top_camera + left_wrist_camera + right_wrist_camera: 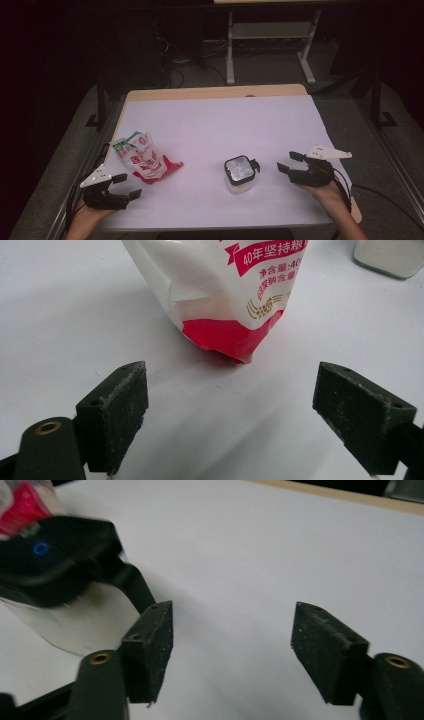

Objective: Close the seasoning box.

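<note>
A crumpled white, red and green bag (142,157) lies on the left of the white table cover (215,120). My left gripper (129,184) is just in front of it, open, with nothing between its jaws. In the left gripper view the bag's red bottom corner (225,335) sits a little beyond the open left gripper (230,410). A small clear tub with a black lid (239,172) stands right of centre. My right gripper (286,161) is open beside it to the right, apart from it. In the right gripper view the tub (60,570) is to the left of the empty right gripper (232,650).
The table's wooden far edge (215,92) shows past the white cover. Beyond it stand the white legs of another desk (270,45), with cables on the dark floor. The tub's corner (390,257) appears at the top right of the left gripper view.
</note>
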A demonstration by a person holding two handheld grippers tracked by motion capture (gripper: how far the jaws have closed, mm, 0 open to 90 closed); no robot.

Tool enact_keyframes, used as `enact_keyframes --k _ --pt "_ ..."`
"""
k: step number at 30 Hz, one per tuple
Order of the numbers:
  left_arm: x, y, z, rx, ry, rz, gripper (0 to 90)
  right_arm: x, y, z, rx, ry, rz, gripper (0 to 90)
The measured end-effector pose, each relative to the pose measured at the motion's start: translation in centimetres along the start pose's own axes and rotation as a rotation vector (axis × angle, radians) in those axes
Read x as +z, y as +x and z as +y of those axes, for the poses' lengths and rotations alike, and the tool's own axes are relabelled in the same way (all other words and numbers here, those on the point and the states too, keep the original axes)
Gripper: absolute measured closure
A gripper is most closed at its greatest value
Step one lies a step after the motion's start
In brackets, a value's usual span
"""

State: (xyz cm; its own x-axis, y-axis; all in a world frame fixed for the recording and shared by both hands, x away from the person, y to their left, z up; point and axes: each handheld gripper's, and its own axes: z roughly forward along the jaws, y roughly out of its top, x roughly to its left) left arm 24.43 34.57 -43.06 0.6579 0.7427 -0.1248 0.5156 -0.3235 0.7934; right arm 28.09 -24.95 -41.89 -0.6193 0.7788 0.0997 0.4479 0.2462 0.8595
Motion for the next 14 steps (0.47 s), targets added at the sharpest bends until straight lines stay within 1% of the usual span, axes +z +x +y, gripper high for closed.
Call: enact_keyframes --k 3,5,6,8,9,10,14 --pt "0.0 0.0 0.0 0.001 0.001 0.000 14.3 0.4 -0.4 -0.9 -0.001 0.023 -0.023 27.9" --pt "0.0 0.0 0.0 0.000 0.001 0.000 14.3 0.7 -0.7 -1.4 0.011 0.033 -0.037 26.4" --pt "0.0 0.0 0.0 0.000 0.001 0.000 14.2 0.8 -0.8 -1.7 0.010 0.041 -0.040 24.3" --pt "0.1 0.0 0.0 0.002 0.003 -0.001 14.2 0.9 -0.9 -2.0 0.003 0.053 -0.055 23.3" --pt "0.1 0.0 0.0 0.002 0.003 -0.003 14.2 0.9 -0.9 -2.1 0.010 0.058 -0.056 22.6" --pt "0.2 0.0 0.0 0.006 0.004 -0.003 14.2 0.9 -1.0 -2.2 0.004 0.054 -0.052 22.4" --pt "0.3 -0.1 0.0 0.004 0.004 -0.002 14.2 0.8 -1.0 -2.3 0.008 0.053 -0.057 21.8"
